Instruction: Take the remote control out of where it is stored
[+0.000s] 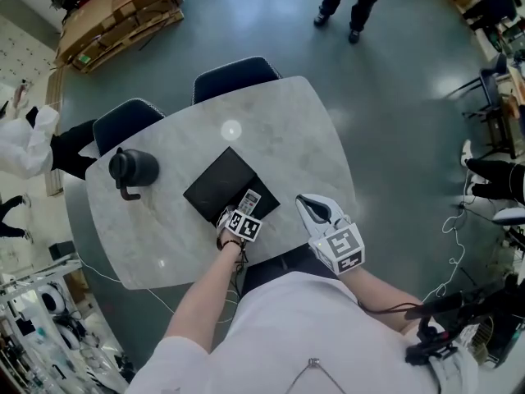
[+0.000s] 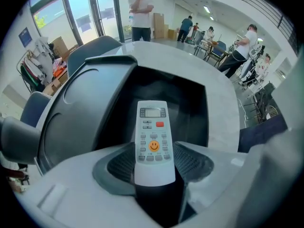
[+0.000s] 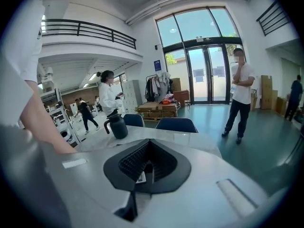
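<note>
L tongs (image 2: 155, 161) clamped on the lower end of the white remote control (image 2: 152, 137), buttons up, orange smiley btn showing. Remote's far end points to 12 o'clock, over the dark inside of the black case (image 1: 220, 184); can't tell if it touches. Case lies mid desk (image 1: 287, 130). R tongs (image 3: 148, 161) pressed together, nothing btwn the pads, at 3 o'clock of the L tongs by the desk's near edge, apart from the case. Black jug (image 1: 131, 169) stands upright at 9 o'clock of the case. Two dark chairs (image 1: 234, 74) at the desk's far side, approx 11-12 o'clock.
</note>
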A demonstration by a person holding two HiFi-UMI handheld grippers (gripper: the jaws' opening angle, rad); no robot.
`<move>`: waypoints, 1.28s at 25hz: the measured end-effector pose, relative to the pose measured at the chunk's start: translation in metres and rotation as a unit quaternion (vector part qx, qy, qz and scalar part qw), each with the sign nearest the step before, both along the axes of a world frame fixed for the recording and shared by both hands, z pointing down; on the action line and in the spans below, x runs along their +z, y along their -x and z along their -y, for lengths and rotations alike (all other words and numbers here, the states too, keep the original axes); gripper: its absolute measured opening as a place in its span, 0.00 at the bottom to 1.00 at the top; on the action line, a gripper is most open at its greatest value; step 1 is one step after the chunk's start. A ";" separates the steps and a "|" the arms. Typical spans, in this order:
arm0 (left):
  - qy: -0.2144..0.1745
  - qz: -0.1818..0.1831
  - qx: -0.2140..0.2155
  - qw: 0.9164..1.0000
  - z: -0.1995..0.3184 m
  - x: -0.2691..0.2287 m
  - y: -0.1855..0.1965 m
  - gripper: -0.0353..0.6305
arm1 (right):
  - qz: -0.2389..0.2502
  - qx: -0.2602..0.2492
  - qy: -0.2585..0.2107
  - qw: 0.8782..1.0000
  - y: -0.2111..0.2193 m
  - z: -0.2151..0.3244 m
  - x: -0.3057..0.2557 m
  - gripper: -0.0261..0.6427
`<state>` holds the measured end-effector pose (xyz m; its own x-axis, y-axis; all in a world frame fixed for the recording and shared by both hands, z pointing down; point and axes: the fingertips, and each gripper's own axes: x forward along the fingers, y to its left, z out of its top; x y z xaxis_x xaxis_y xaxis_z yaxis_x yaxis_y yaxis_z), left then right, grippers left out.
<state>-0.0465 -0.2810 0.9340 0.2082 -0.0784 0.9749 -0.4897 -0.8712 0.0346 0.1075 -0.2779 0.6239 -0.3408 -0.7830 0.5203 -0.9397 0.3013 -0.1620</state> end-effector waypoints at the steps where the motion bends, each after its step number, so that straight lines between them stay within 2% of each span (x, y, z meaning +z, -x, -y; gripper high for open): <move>1: -0.002 -0.009 0.006 1.000 0.000 -0.007 -0.003 0.43 | -0.001 0.002 -0.001 1.000 -0.002 0.000 -0.002 0.07; 7: -0.035 -0.078 0.035 0.996 -0.006 -0.058 -0.021 0.41 | 0.009 0.003 -0.014 1.000 -0.008 0.004 -0.003 0.07; 13: -0.074 -0.165 -0.014 0.983 -0.003 -0.130 -0.021 0.41 | 0.023 -0.017 -0.030 0.999 0.004 0.018 -0.017 0.07; 15: -0.097 -0.190 -0.035 0.976 0.001 -0.159 -0.016 0.41 | 0.025 -0.029 -0.041 0.998 0.011 0.024 -0.027 0.07; 17: -0.121 -0.222 -0.066 0.965 0.008 -0.193 -0.008 0.41 | 0.028 -0.041 -0.052 0.997 0.019 0.030 -0.037 0.07; 19: -0.146 -0.261 -0.107 0.948 0.017 -0.233 0.004 0.41 | 0.030 -0.053 -0.063 0.996 0.029 0.038 -0.050 0.07; 21: -0.168 -0.296 -0.155 0.927 0.025 -0.275 0.019 0.41 | 0.033 -0.067 -0.074 0.994 0.039 0.044 -0.062 0.07; 23: -0.197 -0.336 -0.196 0.900 0.033 -0.317 0.036 0.41 | 0.037 -0.080 -0.084 0.993 0.050 0.050 -0.075 0.07; 25: -0.229 -0.375 -0.229 0.869 0.041 -0.357 0.052 0.41 | 0.042 -0.092 -0.098 0.990 0.061 0.059 -0.090 0.07; 28: -0.276 -0.419 -0.258 0.825 0.055 -0.409 0.071 0.41 | 0.051 -0.111 -0.121 0.985 0.074 0.076 -0.112 0.07; 30: -0.301 -0.440 -0.264 0.804 0.058 -0.436 0.081 0.41 | 0.058 -0.119 -0.131 0.982 0.085 0.081 -0.123 0.07; 32: -0.322 -0.456 -0.264 0.786 0.059 -0.456 0.089 0.41 | 0.066 -0.126 -0.139 0.980 0.095 0.083 -0.131 0.07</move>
